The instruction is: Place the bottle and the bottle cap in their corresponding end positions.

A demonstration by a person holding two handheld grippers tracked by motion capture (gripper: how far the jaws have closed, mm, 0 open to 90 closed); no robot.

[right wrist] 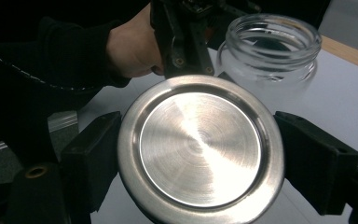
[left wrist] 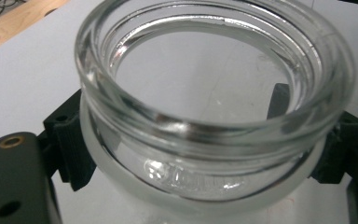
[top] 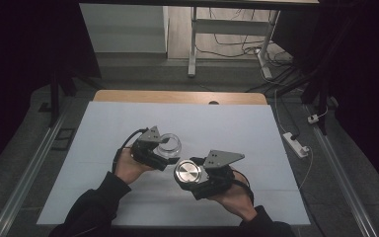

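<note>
Two claws, jar (top: 169,143) in left claw (top: 164,148), lid (top: 188,172) in right claw (top: 190,174)

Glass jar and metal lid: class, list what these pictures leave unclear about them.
- Glass jar: its base, cut off by the left gripper view's bottom edge.
- Embossed writing on the jar: blurred in that view.
- Metal lid: its underside faces away in the right gripper view; too small in the high view.

A white sheet (top: 128,123) covers the table, leaving a wooden strip (top: 177,97) bare at the far edge. A white power strip (top: 296,144) lies on the floor to the right. Beyond the table stand a white frame (top: 193,44) and loose cables (top: 237,47).
</note>
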